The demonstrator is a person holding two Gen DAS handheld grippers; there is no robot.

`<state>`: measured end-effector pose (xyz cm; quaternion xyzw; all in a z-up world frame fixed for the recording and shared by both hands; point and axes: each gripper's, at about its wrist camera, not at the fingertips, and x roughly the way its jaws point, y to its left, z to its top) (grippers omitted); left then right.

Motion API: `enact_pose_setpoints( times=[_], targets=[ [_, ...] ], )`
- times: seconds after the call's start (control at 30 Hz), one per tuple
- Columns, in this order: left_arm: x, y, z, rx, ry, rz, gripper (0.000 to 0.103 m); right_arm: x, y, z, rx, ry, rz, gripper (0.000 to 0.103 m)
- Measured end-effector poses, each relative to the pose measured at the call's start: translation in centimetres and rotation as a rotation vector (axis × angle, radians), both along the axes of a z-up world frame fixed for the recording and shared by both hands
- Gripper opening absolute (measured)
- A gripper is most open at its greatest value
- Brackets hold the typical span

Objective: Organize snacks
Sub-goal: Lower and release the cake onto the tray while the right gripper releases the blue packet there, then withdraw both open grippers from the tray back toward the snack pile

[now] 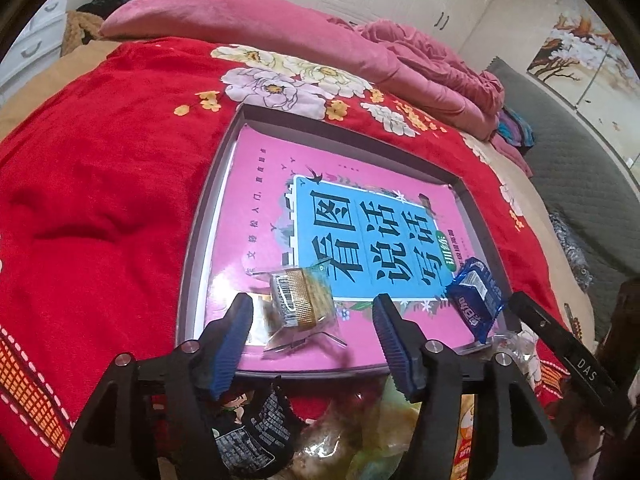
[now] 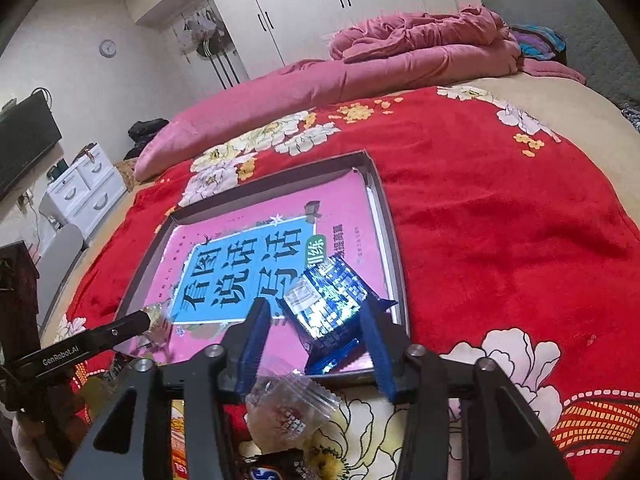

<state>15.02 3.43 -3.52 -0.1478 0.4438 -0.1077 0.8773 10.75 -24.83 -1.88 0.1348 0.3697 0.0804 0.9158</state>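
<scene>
While both our grippers hover over the grey tray (image 1: 208, 216) on the red blanket (image 1: 100, 184), neither holds anything. Our left gripper (image 1: 312, 320) stands wide open around the gold-wrapped snack (image 1: 300, 300), which lies at the tray's 7 o'clock on the pink book (image 1: 264, 184) — whether the pads touch it, we cannot tell. Our right gripper (image 2: 314, 322) is spread wide too, flanking the blue packet (image 2: 328, 304) at the tray's 5 o'clock. More snacks (image 2: 288, 412) lie at 6 o'clock — outside the tray.

The bed's red floral blanket (image 1: 100, 184) carries a grey tray (image 1: 200, 240) and, seemingly, loose snack packets (image 2: 288, 412).
</scene>
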Motion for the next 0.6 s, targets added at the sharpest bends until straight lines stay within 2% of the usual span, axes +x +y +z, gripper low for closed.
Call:
enact_pose_setpoints(
  times=[0.17,0.27,0.4,0.53,0.6],
  targets=[
    [-0.3,0.1,0.4,0.000,-0.020,-0.004,0.066,-0.2,0.2,0.4,-0.014,-0.020,0.004,0.053],
    [-0.6,0.2,0.8,0.006,-0.039,0.000,0.067,-0.3,0.0,0.6,-0.014,-0.027,-0.004,0.058],
    [-0.8,0.7,1.3,0.004,-0.063,0.023,0.075,-0.4,-0.3,0.9,-0.014,-0.038,-0.018,0.059],
    [-1.1,1.1,1.8,-0.006,-0.083,0.035,0.075,-0.6,-0.4,1.1,-0.021,-0.052,-0.027,0.066],
    [-1.3,1.3,1.9,-0.002,-0.092,0.040,0.076,-0.8,-0.3,1.3,-0.024,-0.062,-0.026,0.066]
  ],
)
